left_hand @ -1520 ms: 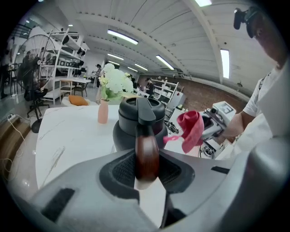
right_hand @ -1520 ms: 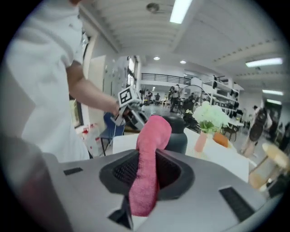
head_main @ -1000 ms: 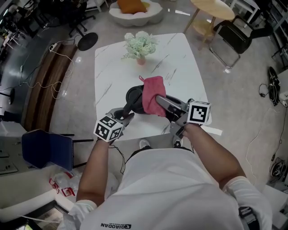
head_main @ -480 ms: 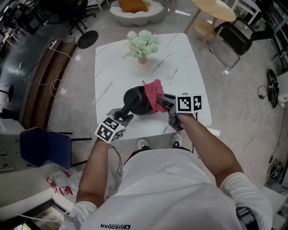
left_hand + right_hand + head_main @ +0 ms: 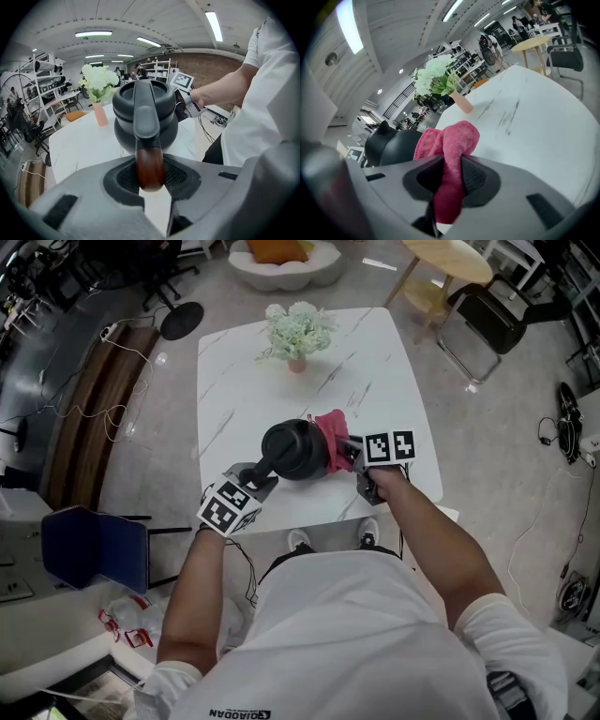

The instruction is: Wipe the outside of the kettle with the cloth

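A black kettle (image 5: 292, 449) stands on the white marble table (image 5: 234, 381) near its front edge. Its handle with a brown wooden end (image 5: 149, 166) sits between the jaws of my left gripper (image 5: 253, 486), which is shut on it. In the left gripper view the kettle (image 5: 145, 115) rises straight ahead. My right gripper (image 5: 349, 454) is shut on a pink cloth (image 5: 333, 434), which lies against the kettle's right side. In the right gripper view the cloth (image 5: 451, 161) bunches between the pads beside the kettle (image 5: 393, 145).
A pink vase of white-green flowers (image 5: 296, 337) stands at the table's far middle. A blue chair (image 5: 98, 549) is at the left, a black folding chair (image 5: 487, 320) and a round wooden table (image 5: 441, 263) at the far right. Cables lie on the floor.
My right gripper has come down with the cloth from above the kettle to its right side. The left gripper has kept its hold on the handle, rolling slightly.
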`<state>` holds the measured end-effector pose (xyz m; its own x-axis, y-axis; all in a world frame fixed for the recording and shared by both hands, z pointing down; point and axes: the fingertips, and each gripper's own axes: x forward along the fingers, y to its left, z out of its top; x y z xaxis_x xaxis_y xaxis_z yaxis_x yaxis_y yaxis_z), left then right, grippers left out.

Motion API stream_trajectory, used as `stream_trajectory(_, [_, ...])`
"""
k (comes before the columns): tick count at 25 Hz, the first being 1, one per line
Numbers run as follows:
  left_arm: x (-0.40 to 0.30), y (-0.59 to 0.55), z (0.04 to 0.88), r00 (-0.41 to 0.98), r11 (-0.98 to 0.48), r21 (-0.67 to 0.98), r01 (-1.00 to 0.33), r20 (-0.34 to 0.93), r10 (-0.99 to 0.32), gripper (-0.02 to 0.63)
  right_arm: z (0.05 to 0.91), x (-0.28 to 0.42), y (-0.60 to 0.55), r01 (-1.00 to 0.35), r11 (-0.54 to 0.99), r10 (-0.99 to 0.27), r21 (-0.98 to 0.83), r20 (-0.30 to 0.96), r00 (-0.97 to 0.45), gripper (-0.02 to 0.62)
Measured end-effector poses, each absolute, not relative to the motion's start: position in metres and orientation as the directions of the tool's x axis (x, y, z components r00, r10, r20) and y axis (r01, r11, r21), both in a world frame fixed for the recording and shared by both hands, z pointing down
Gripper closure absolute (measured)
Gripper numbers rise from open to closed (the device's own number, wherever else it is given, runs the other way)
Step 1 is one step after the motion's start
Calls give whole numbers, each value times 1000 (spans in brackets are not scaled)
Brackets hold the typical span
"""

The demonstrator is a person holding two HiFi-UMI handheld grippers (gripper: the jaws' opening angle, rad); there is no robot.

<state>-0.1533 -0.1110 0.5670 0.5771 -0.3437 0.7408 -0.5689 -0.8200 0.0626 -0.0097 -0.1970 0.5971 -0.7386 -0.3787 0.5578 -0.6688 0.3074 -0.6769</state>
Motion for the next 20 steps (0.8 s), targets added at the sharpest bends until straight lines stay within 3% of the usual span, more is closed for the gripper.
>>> stream_trajectory(10, [-150,-118,560,582,-835,52,-548,741,-336,506,642,13,-195,-807,282,-401,-520,700,-591,500])
stream_trajectory(15, [-138,-125,554,597,-856,37,-516,732,-328,506,582,62,-194,-801,230,-604,-553,564,-563,499])
stream_trajectory(20, [-120,-133,543,616,-877,15,-481,717,-326,505,538,105,-179,-794,220,-680,-566,494,-541,499])
